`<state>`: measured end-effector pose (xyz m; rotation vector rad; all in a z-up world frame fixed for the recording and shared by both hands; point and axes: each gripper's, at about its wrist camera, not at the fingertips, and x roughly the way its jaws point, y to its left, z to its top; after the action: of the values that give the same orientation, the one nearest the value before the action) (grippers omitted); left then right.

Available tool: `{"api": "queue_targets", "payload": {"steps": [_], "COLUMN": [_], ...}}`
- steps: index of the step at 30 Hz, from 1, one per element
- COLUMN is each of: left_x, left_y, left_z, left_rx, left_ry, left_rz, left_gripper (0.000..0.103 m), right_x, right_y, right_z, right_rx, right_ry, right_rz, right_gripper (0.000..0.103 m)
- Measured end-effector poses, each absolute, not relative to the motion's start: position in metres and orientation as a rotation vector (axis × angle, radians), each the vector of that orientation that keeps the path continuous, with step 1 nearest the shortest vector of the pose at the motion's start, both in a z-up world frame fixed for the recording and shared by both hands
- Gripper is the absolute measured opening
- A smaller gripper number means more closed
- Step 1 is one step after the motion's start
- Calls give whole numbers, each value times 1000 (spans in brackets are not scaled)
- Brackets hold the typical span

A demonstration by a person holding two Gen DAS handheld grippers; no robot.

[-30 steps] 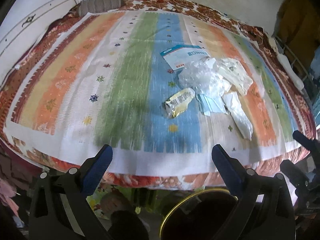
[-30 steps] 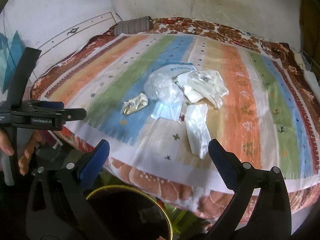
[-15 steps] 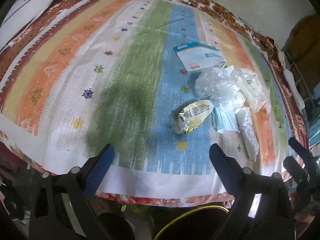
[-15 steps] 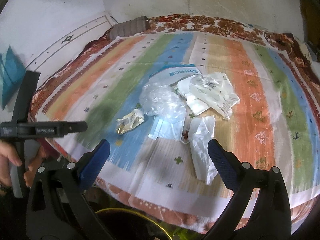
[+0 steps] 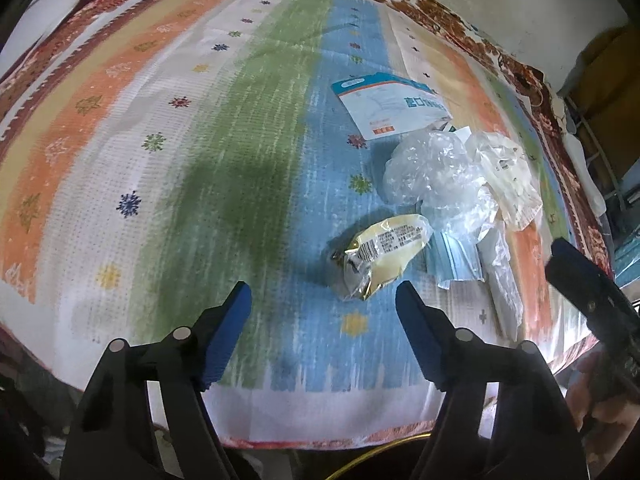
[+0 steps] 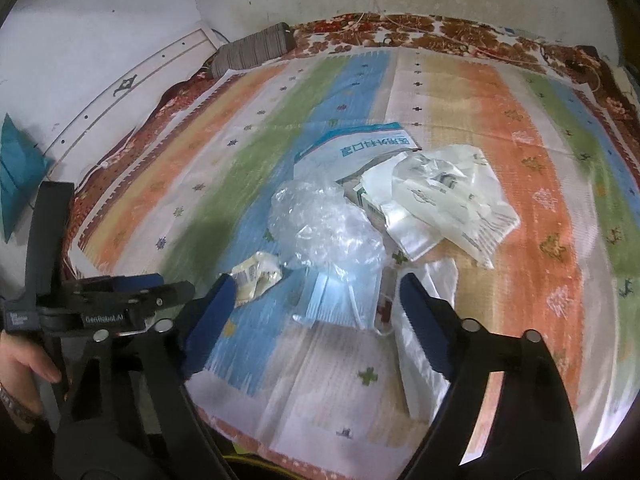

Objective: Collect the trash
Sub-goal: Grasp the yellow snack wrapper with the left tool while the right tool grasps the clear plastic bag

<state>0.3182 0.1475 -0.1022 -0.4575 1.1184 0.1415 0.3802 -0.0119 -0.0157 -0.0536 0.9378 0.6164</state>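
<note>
- Left hand-held gripper [image 5: 323, 300]: jaws apart, just narrowing, nothing between; yellow wrapper [image 5: 382, 250] just ahead.
- Right hand-held gripper [image 6: 314, 294]: apart, narrowing, over the face mask [image 6: 344, 294] on the bed [image 6: 520, 128].

The bedspread [image 5: 168, 152] runs in orange, white, green and blue stripes dotted with small flower motifs, edged by a red-brown floral border [image 6: 460, 34]. The wrapper [image 5: 384, 254] is pale yellow with silver foil. The packet [image 5: 390, 106] is white and blue. The mask [image 6: 344, 298] is light blue. The pads [image 5: 226, 336] are blue.
</note>
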Motion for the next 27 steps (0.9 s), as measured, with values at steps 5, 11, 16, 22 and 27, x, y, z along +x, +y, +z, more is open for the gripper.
{"api": "queue_targets", "payload": {"steps": [5, 11, 16, 22, 27], "left_x": [327, 336, 342, 347, 350], "left_y": [146, 144, 136, 135, 138], "left_z": [-113, -119, -126, -131, -127], "left_rx": [-470, -472, -461, -465, -462], "left_ry": [1137, 1133, 1147, 1154, 1160], "left_rz": [126, 99, 42, 38, 77], "left_gripper": [62, 52, 37, 18, 13], "right_x": [399, 417, 429, 438, 435], "right_y": [-3, 8, 18, 30, 34], "right_z": [-25, -35, -42, -56, -64], "right_rx": [-58, -70, -80, -96, -145], "right_ry": [952, 968, 978, 1000, 997], "right_rz": [617, 630, 644, 667, 660], "right_gripper": [70, 63, 60, 32, 21]}}
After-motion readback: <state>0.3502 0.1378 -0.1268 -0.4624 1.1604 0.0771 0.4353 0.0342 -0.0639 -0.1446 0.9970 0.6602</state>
